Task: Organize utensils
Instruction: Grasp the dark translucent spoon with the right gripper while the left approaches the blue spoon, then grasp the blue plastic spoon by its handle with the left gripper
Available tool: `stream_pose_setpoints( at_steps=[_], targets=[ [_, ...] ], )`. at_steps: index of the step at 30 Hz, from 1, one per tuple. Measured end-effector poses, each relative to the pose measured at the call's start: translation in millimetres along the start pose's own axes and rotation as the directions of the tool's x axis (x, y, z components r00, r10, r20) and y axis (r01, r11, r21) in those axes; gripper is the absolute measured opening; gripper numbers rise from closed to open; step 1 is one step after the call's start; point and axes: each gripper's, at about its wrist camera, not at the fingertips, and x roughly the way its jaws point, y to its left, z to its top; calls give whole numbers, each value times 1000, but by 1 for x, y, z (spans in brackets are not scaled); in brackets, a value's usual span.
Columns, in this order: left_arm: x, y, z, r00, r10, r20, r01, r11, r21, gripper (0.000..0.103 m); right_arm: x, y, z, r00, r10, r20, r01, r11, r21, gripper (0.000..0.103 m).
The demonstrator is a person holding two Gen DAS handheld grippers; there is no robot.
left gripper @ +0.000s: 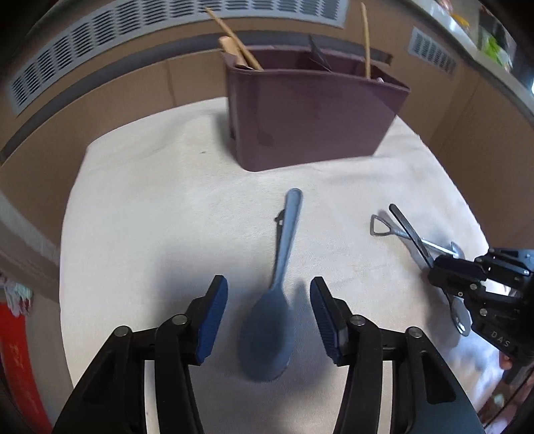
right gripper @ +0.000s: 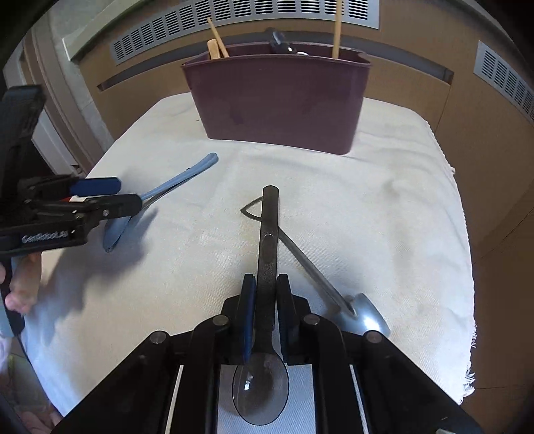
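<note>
The left gripper [left gripper: 268, 320] points steeply down at the white cloth [left gripper: 160, 207]. Its jaws stand part open, one blue pad [left gripper: 213, 320] on each side of the bowl of a blue spoon [left gripper: 277, 300]. The pads do not touch the spoon; it lies on the cloth, handle toward the caddy [left gripper: 313, 120]. From the right wrist view a hand [right gripper: 23, 283] shows under this gripper at the left edge.

The right gripper [right gripper: 265, 310] also tilts steeply down. Its jaws are nearly closed and clamp the handle of a black spoon [right gripper: 267, 250] just above the bowl. The dark, see-through bowl sits below the pads, over the cloth; the handle runs forward toward the caddy. Whether the spoon is lifted clear of the cloth cannot be told.

A metal spoon [right gripper: 333, 290] lies on the cloth just right of the black one, its handle crossing under the black handle, its bowl near the right gripper's body.

The maroon caddy stands at the cloth's far edge, well apart from both grippers. Wooden sticks [right gripper: 337, 30] and a dark utensil [right gripper: 278, 40] rise from it. Behind it runs a brown wall with grey vent grilles [right gripper: 233, 20].
</note>
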Motion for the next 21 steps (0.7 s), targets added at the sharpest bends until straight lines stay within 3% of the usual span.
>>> stream_pose_setpoints(
  at_steps=[3,6,7,9,11,16,21],
  targets=[
    [13,-5,13,998,1,-64,1,999,32,41,2,-1,-1,1000,13,-4,-12,1000,11,11],
    [27,-3,21,993,8,-118,-7,1000,14,27,3,0,-2,1000,23,-3,-23,1000,17,11],
    [30,-2,22,992,2,-124,-2,1000,1,25,3,0,-2,1000,26,-3,-26,1000,17,11],
    [30,-3,25,993,-3,-118,2,1000,-9,10,3,-2,-3,1000,29,-1,-29,999,16,11],
    [26,-4,25,994,-22,-107,19,1000,-25,8,2,-3,-4,1000,29,2,-29,999,13,11],
    [-13,-8,18,996,-82,33,85,994,-75,8,-4,-5,-6,999,35,26,-36,999,14,11],
    [-54,-9,6,975,-114,189,139,982,-127,8,-10,-3,-4,995,86,50,-87,996,13,11]
  ],
)
